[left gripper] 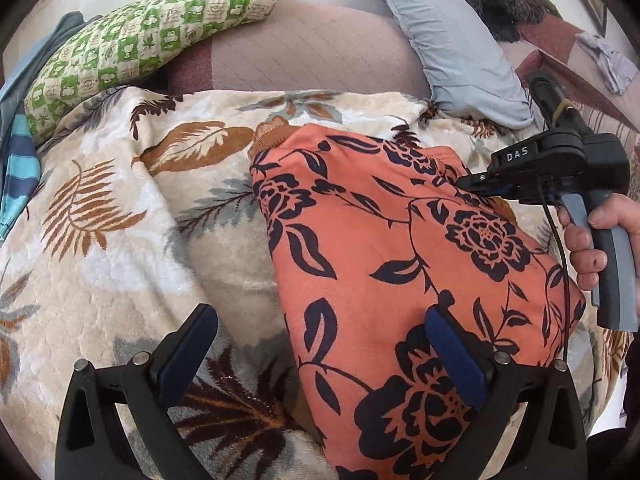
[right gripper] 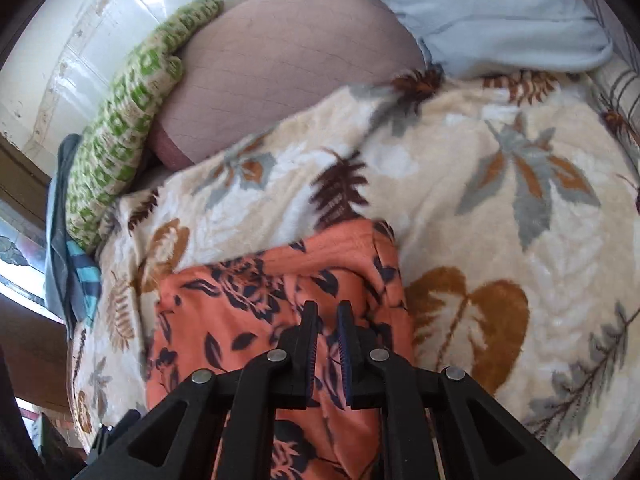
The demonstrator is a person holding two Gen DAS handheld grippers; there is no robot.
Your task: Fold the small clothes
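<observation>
An orange garment with a dark floral print [left gripper: 400, 248] lies on a cream leaf-patterned blanket [left gripper: 120, 240]; it also shows in the right wrist view [right gripper: 256, 300]. My left gripper [left gripper: 320, 336] is open just above its near left edge, one finger over the cloth, one over the blanket. My right gripper [right gripper: 327, 320] is nearly closed over the garment, a narrow gap between the pads and no fabric seen between them. It also shows in the left wrist view [left gripper: 468, 184] at the garment's right edge, held by a hand.
A green checked pillow [left gripper: 140, 40] lies at the back left, beside a pinkish quilted cushion [left gripper: 304, 56] and a pale blue pillow [left gripper: 452, 40]. Striped blue cloth [left gripper: 20, 172] is at the far left. A dark furry item [left gripper: 496, 0] is at the back right.
</observation>
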